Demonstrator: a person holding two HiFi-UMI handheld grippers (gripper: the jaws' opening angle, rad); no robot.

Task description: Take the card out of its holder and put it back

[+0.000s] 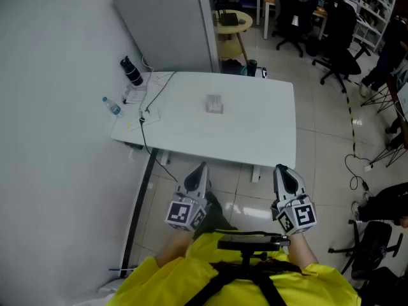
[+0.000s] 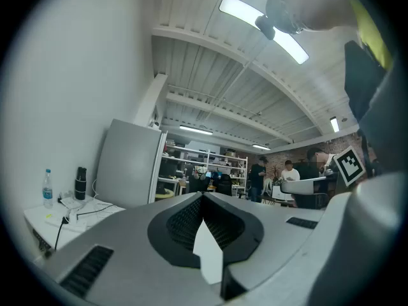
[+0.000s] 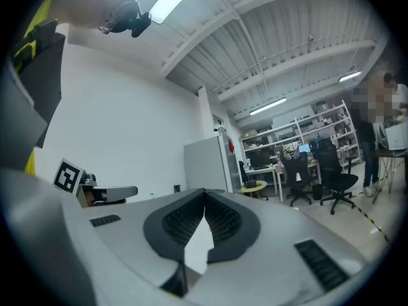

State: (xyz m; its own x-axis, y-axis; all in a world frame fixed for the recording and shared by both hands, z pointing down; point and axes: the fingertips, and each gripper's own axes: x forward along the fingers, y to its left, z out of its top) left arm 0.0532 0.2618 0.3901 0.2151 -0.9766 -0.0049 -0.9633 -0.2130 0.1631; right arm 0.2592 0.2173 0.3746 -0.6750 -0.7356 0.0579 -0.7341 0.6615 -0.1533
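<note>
Card holder mid-table; bottle left edge.

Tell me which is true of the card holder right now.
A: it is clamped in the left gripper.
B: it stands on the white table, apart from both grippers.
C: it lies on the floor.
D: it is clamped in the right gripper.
B: the card holder stands near the middle of the white table, while the left gripper and right gripper are short of the table's near edge, jaws together and empty.
</note>
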